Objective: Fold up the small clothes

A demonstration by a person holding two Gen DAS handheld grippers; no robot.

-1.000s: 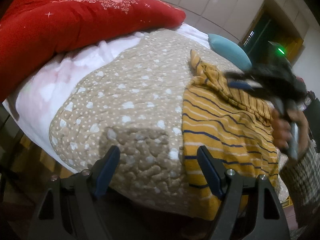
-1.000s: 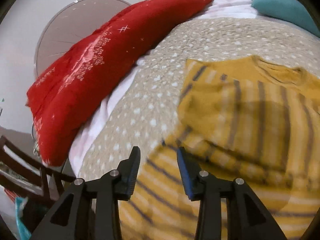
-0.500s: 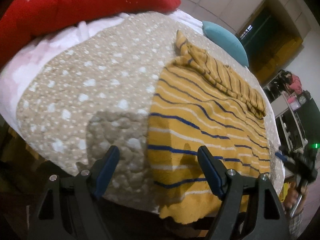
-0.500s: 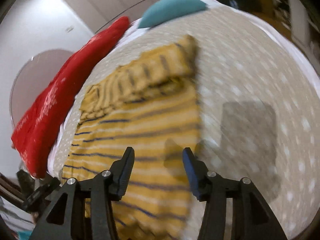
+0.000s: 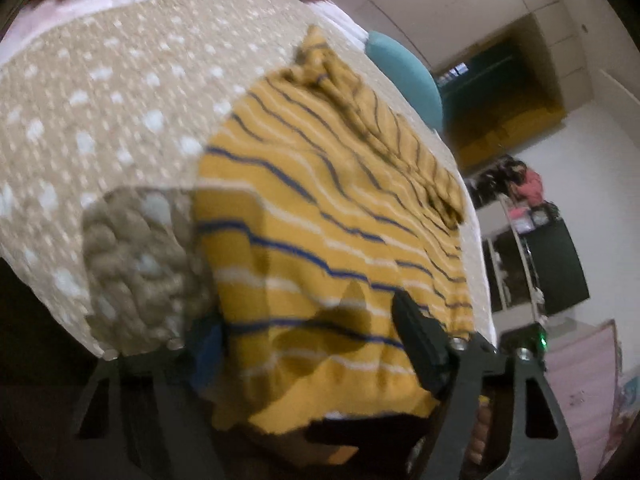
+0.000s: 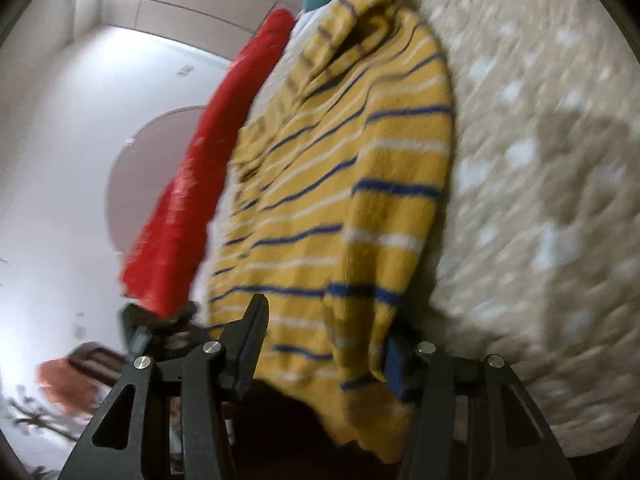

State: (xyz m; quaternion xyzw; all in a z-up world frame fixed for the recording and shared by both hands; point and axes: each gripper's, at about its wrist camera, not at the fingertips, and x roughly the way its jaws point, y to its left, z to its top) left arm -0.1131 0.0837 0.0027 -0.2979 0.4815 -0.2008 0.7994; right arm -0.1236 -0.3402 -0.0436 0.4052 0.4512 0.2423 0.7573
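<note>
Now sweater (image 5: pixel 320 220) hem between both grippers' fingers (image 6: pixel 252 336)

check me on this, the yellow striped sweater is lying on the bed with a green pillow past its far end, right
Not quite: the pillow beyond the far end of the yellow striped sweater is teal blue, not green, as the left wrist view shows. The sweater does lie on the bed, on its dotted beige cover.

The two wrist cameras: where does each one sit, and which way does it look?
Left wrist: on the left gripper, closing over the yellow striped sweater hem at the bed's edge; fingers show.
Right wrist: on the right gripper, opening at the hem's other corner.
Shared: sweater, dotted quilt, red blanket.
</note>
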